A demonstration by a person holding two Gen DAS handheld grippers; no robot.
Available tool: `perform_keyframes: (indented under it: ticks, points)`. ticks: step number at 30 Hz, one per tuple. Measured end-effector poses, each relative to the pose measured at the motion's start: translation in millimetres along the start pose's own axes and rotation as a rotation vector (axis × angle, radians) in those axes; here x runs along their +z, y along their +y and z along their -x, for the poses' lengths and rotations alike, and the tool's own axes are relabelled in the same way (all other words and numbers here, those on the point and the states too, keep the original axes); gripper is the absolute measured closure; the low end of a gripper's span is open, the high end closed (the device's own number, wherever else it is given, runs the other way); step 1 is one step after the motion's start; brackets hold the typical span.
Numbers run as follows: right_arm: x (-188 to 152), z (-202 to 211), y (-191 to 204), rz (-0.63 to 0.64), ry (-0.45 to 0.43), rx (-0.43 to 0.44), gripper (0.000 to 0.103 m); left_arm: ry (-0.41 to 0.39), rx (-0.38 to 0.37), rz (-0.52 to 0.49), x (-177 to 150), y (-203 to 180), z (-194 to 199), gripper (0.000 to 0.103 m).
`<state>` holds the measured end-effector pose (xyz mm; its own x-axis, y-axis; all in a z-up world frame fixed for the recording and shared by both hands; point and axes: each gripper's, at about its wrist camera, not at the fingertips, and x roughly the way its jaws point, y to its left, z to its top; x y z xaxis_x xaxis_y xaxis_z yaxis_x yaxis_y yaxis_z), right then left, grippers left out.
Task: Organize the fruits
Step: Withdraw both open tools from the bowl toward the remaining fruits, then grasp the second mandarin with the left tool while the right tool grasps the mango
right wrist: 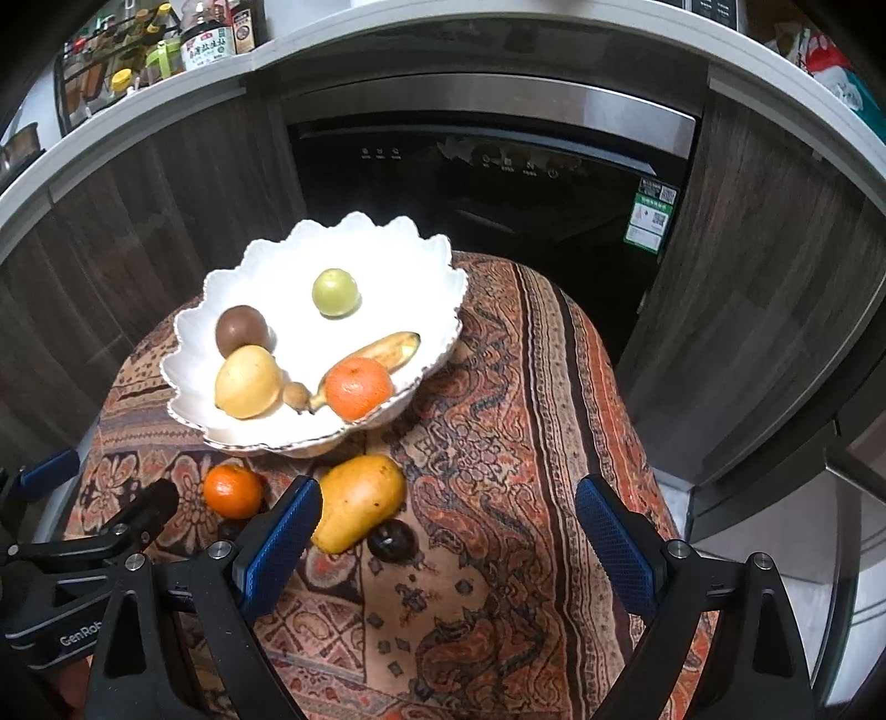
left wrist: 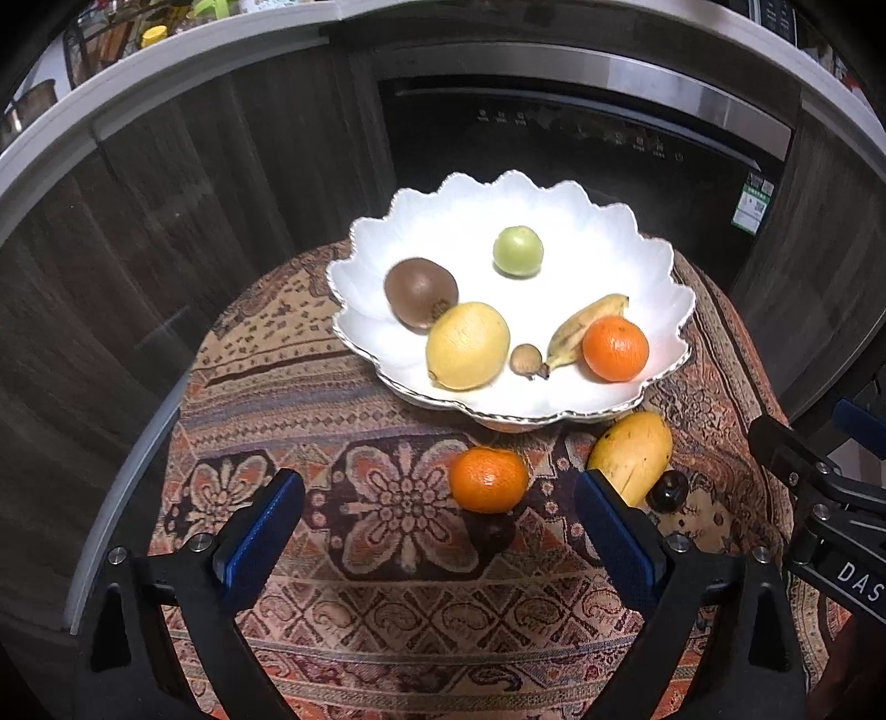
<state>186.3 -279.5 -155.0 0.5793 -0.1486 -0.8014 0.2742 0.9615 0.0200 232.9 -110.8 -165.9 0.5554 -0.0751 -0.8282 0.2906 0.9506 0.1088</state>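
Note:
A white scalloped bowl [left wrist: 659,310] [right wrist: 432,260] stands on a patterned cloth and holds a kiwi [left wrist: 421,292], a lemon [left wrist: 468,344], a green fruit [left wrist: 518,251], a small banana [left wrist: 581,329], an orange [left wrist: 614,349] and a small brown fruit [left wrist: 526,360]. In front of the bowl lie a loose orange [left wrist: 487,479] [right wrist: 232,490], a mango [left wrist: 631,457] [right wrist: 362,498] and a small dark fruit [left wrist: 667,490] [right wrist: 390,540]. My left gripper [left wrist: 437,526] is open above the cloth, the loose orange just beyond its fingertips. My right gripper [right wrist: 448,531] is open, with the mango and dark fruit beside its left finger.
The cloth [right wrist: 526,415] covers a small round table [left wrist: 111,498]. Behind it are dark wood cabinet fronts [left wrist: 166,221] and a black built-in appliance [right wrist: 498,183]. Bottles [right wrist: 205,44] stand on the counter above.

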Motion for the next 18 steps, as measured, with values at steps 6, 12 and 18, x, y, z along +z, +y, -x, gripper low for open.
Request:
perform_keyframes:
  ticks: [6,12,18]
  points:
    - [-5.5,-15.1,-8.4,-0.019,0.022,-0.006,0.009,0.023,-0.013,-0.027,-1.8,-10.9,-19.0,0.008]
    - [-13.7,-33.5,-14.0,-0.038,0.059,-0.004,0.009,0.055,-0.017,-0.056,-2.1,-20.4,-41.4,0.018]
    - [-17.2,-45.8,-15.7,-0.047,0.083,0.000,0.009,0.072,-0.024,-0.077,-2.7,-26.7,-57.8,0.030]
